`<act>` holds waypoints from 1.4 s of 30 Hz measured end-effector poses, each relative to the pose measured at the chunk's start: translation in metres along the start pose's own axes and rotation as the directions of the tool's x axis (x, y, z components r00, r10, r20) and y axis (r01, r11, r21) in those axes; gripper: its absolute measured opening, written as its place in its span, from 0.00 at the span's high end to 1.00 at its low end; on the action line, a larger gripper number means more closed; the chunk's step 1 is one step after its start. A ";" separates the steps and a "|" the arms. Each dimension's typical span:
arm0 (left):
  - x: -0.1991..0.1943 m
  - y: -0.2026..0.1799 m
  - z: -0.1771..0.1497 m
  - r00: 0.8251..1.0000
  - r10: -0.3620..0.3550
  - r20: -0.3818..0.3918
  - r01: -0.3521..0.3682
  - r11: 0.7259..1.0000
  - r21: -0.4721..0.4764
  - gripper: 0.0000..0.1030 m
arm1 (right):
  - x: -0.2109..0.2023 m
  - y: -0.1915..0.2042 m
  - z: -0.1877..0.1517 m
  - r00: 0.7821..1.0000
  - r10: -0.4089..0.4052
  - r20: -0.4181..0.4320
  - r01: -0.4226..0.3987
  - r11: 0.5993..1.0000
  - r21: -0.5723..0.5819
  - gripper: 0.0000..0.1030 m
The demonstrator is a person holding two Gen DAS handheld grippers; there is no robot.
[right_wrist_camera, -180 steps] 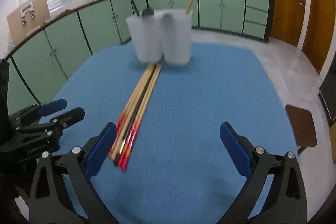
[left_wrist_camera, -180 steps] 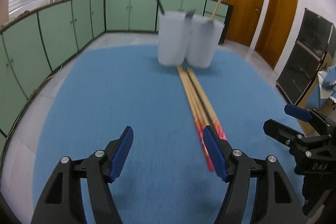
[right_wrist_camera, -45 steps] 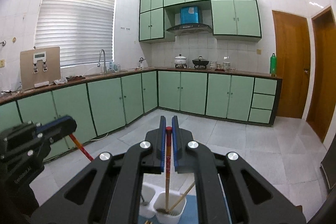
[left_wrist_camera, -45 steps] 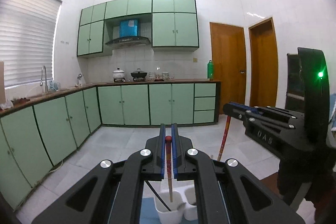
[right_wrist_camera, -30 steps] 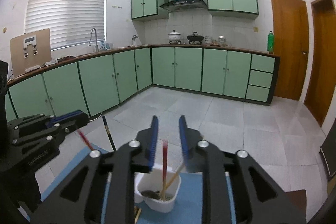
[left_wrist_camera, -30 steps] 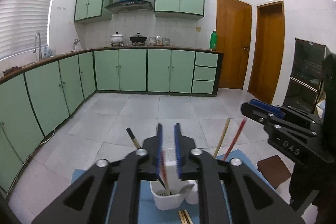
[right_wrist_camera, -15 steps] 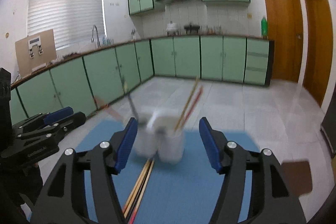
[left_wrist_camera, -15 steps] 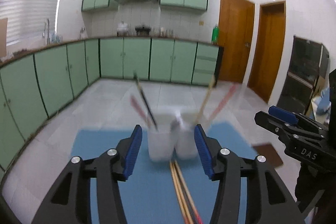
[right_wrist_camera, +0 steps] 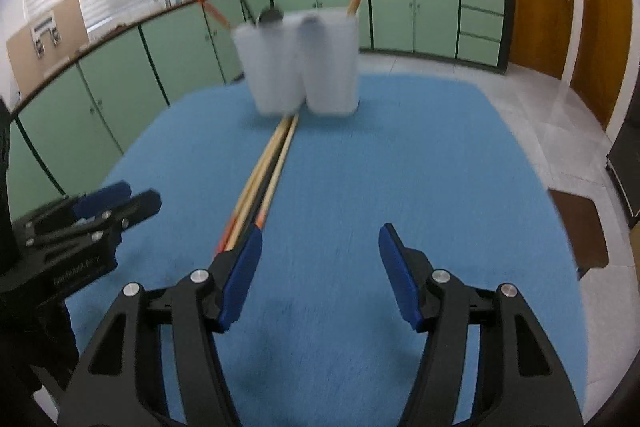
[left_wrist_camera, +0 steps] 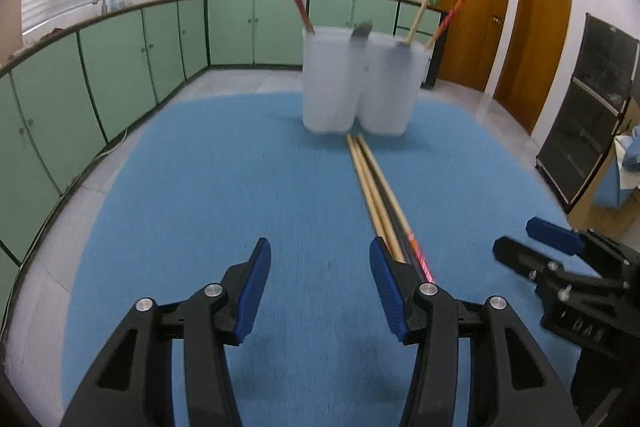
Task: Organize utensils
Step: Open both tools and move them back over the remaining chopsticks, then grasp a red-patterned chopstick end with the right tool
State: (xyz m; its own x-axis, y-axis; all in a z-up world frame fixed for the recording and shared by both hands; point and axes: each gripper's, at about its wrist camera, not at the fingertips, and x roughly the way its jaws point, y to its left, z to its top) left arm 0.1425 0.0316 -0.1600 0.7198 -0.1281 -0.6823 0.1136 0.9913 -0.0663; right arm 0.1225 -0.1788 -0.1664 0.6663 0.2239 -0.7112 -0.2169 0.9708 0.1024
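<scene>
Two cups [left_wrist_camera: 356, 83] far on blue mat [left_wrist_camera: 240, 187], holding upright chopsticks, sorted. Loose chopsticks [left_wrist_camera: 380, 203] flat between claws, near, awaiting pickup. Left claw [left_wrist_camera: 318, 287] released, empty; right claw [right_wrist_camera: 320, 273] empty, narrowing slightly, nothing between. Green cabinets [left_wrist_camera: 120, 59], tiled floor, wooden doors beyond.

Only blurred white lettering shows on each hand-held gripper's black body: one [left_wrist_camera: 580, 327] seems to read "DAS"; the other's [right_wrist_camera: 76, 273] is unreadable.
</scene>
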 end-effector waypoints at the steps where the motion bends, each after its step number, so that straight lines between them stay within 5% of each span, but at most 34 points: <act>1: 0.002 -0.001 -0.005 1.000 0.002 -0.008 -0.002 1.000 -0.002 0.51 | 0.003 0.002 -0.005 1.000 0.003 -0.013 -0.003 1.000 0.004 0.46; 15: 0.007 0.011 -0.023 0.999 0.015 -0.032 -0.017 0.999 -0.041 0.51 | 0.014 0.032 -0.018 0.997 0.023 -0.073 -0.026 0.999 -0.029 0.56; 27: 0.006 0.018 -0.024 0.999 0.016 -0.043 -0.019 0.998 -0.058 0.51 | 0.021 0.044 -0.017 0.993 -0.040 -0.110 0.030 0.995 -0.094 0.60; 30: 0.006 0.016 -0.025 0.999 0.015 -0.041 -0.017 0.998 -0.053 0.51 | 0.022 0.043 -0.017 0.993 -0.037 -0.111 0.026 0.995 -0.095 0.69; 34: 0.008 0.014 -0.026 0.999 0.015 -0.046 -0.017 0.999 -0.045 0.51 | 0.022 0.047 -0.019 0.993 -0.010 -0.115 -0.003 0.993 -0.119 0.94; 42: 0.009 0.008 -0.027 0.998 0.005 -0.060 -0.007 1.000 -0.028 0.51 | 0.014 0.031 -0.020 0.994 -0.024 -0.105 0.016 0.997 -0.079 0.95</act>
State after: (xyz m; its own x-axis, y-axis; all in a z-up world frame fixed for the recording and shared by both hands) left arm 0.1320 0.0390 -0.1863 0.6776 -0.1213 -0.7254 0.0894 0.9926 -0.0825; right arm 0.1112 -0.1477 -0.1872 0.5928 0.1903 -0.7826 -0.2623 0.9643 0.0358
